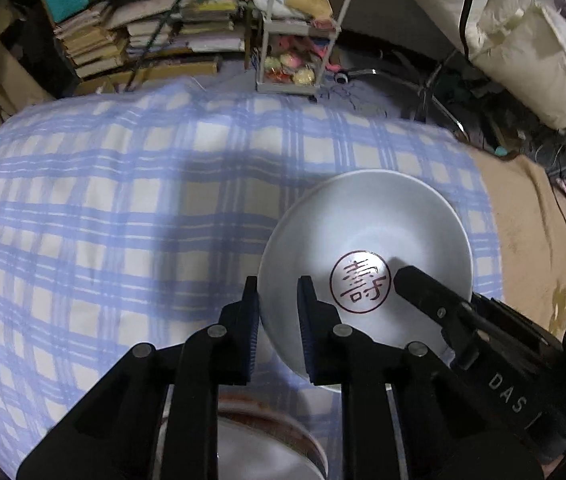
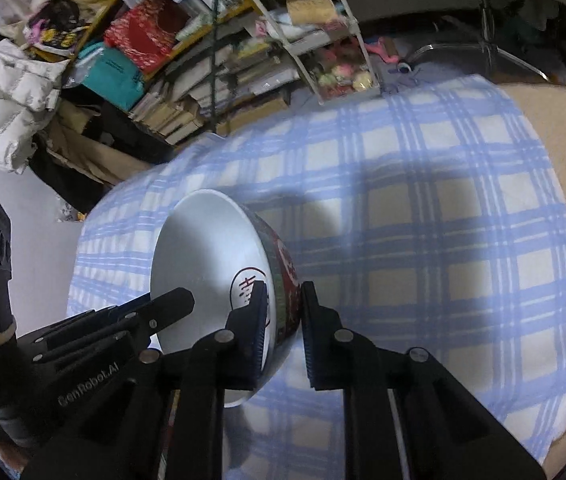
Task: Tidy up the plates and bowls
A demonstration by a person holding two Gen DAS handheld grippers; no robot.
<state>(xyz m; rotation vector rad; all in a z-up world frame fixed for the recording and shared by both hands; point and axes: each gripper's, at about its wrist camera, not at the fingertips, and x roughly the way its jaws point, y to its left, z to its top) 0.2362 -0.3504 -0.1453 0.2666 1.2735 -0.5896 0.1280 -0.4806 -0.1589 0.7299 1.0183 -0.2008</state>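
Here, both tongs share one bowl above the checked cloth.
The right tongs (image 2: 283, 312) pinch the rim of the bowl (image 2: 203, 280), one finger inside, one on the red outer wall. The left tongs (image 1: 279, 308) straddle the opposite rim, but real pressing cannot be told. The bowl looks stiff, smooth and breakable, so the rim seems the safest hold.

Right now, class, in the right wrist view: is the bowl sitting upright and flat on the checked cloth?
No: the bowl is tipped on its side, its wall between the right gripper fingers.
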